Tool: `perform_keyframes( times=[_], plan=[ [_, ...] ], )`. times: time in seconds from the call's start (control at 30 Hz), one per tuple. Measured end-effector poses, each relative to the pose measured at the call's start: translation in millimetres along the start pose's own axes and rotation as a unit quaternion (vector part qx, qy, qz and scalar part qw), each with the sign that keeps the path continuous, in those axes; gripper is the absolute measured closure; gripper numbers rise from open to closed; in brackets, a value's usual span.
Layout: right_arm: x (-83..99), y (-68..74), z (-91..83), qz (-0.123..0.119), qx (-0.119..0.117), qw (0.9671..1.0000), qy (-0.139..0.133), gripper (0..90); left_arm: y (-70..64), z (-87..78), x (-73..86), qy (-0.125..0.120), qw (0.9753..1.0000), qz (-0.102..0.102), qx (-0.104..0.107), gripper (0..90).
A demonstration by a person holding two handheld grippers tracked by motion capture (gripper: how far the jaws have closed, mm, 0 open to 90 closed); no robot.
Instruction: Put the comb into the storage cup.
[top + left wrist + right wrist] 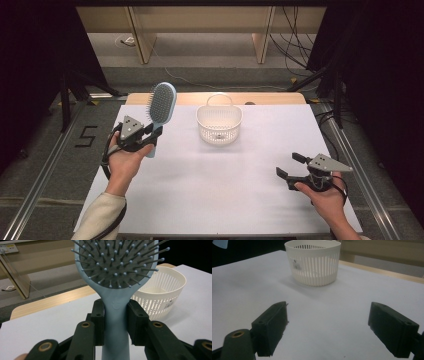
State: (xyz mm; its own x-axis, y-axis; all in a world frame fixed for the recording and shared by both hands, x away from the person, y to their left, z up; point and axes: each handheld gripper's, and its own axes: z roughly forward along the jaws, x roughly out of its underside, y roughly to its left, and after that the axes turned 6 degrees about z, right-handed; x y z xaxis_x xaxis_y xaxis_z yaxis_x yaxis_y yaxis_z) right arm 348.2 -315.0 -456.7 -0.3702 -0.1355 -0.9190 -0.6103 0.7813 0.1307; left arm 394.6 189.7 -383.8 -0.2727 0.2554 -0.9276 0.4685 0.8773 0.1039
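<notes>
Standing upright near the bench's (210, 200) left edge, the hairbrush (161, 111) is being held by its handle, the left gripper (150, 134) clamping it on both sides. Its long axis is pointing up, and the basket (219, 125) is sitting to its right, toward the far edge. The right gripper (290, 166), jaws apart, is idling near the right edge.

A matt pale-blue plastic hairbrush (116, 315) with a grey cushioned pad and ball-tipped bristles; a smooth, slotted cream plastic basket (313, 263); a desk (240, 185) under a matt white covering, its far edge pale wood; matt black tongs (337, 327) with brass-coloured rivets.
</notes>
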Motion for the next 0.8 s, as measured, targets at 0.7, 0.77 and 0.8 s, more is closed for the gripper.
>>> perform_keyframes(
  times=[0.7, 0.77, 0.8],
  plan=[
    [0.0, -0.4, -0.2, -0.001, 0.0, 1.0, 0.001, 16.8, -3.0, 5.3, -5.3, -0.003, 1.0, 0.001, 0.006, 69.6],
    [0.0, -0.5, -0.2, -0.001, 0.0, 1.0, 0.001, 16.8, -3.3, 6.0, -5.8, -0.002, 1.0, 0.002, 0.006, 69.6],
    [0.1, -0.5, -0.1, -0.001, 0.0, 1.0, 0.001, 16.8, -3.8, 6.4, -6.0, -0.002, 1.0, 0.001, 0.006, 69.6]
  ],
)
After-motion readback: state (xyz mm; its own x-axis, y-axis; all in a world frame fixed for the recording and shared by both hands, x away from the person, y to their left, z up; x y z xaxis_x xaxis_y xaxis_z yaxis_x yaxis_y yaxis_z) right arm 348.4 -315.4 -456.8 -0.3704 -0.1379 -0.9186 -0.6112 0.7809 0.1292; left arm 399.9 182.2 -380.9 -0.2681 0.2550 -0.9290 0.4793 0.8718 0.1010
